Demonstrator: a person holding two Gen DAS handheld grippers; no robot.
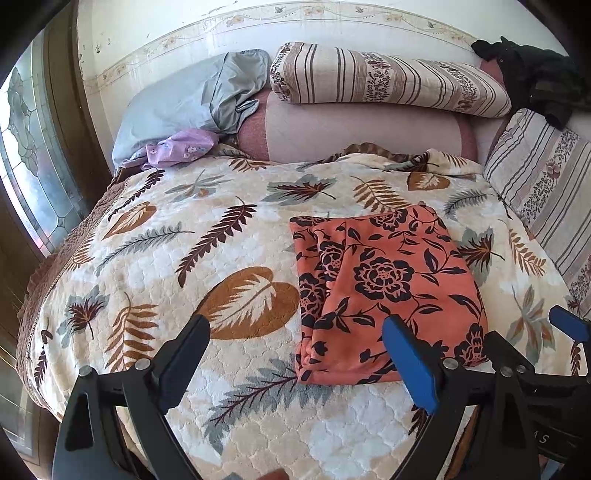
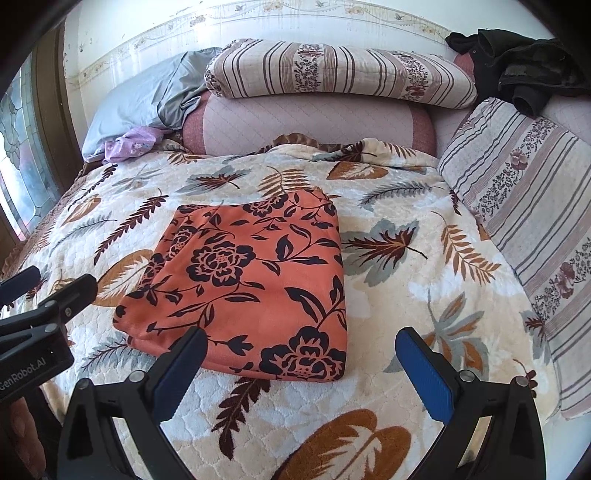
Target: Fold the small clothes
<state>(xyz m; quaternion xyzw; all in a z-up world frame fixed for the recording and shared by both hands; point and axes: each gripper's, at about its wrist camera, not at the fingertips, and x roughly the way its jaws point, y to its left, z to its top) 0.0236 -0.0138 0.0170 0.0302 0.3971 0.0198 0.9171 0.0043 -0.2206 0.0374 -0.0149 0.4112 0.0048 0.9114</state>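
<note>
Pretty clearly a bedroom in someone's home. There's a bed covered by a plush cream quilted blanket with brown and grey leaf prints (image 1: 155, 258), with a long striped floral bolster pillow (image 1: 388, 79) stacked on a pink-and-mauve quilted cushion (image 1: 362, 129) against the wall. A crumpled pale blue pillowcase (image 1: 184, 107) sits in the corner, there's a faded floral wallpaper border (image 1: 295, 16) up top, and a leaded patterned-glass window (image 1: 26, 147) off to the side.
</note>
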